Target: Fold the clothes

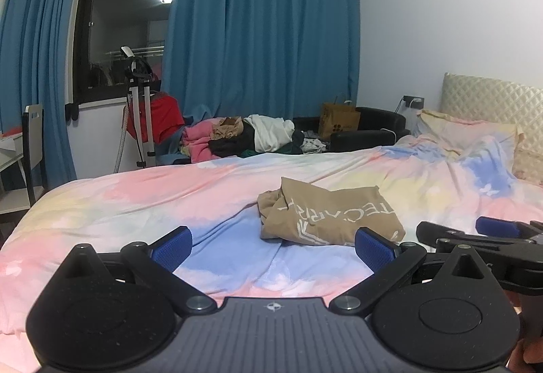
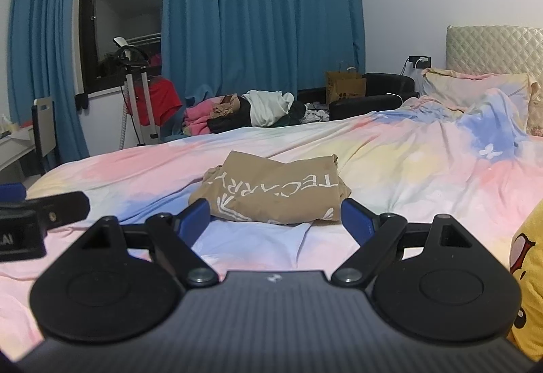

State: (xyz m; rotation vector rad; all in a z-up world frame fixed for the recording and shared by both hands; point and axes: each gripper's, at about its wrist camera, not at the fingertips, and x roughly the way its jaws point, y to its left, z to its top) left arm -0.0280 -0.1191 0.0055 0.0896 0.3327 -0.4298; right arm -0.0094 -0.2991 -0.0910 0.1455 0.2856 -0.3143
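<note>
- Blue curtains [image 1: 264,33] hang on both sides of a dark window [image 1: 122,16] at the far side of the bedroom, against a pale wall.
- Nearer the camera, a bed [image 1: 135,203] with a pastel pink, blue and yellow duvet fills the lower half of both views; a quilted cream headboard [image 2: 495,47] and a pillow [image 2: 475,84] stand at its right end.
- Folded into a compact bundle, a tan T-shirt [image 2: 275,193] with white lettering lies on the duvet, roughly mid-bed, with its print facing up.
- From the left wrist view, the left gripper [image 1: 273,247] is spread wide with nothing between its blue pads [image 1: 171,249]; it hovers just short of the T-shirt, which lies ahead and a little to its right.
- From the right wrist view, the right gripper [image 2: 273,218] is likewise spread wide and holds nothing; the near edge of the T-shirt sits between its blue pads [image 2: 195,217] in the picture, though I cannot tell whether they touch the cloth.
- Each gripper shows at the edge of the other's view, side by side over the bed.
- Beyond the bed's far edge lies a pile of unfolded clothes [image 1: 244,135], pink, black and white.
- Near the pile stand a brown paper bag [image 1: 339,118], a black armchair [image 1: 370,132] and a garment steamer stand [image 1: 139,94] with a red garment [image 1: 163,118] hanging by it.
- At the lower right of the right wrist view, a yellow plush toy [image 2: 529,271] rests on the bed.
</note>
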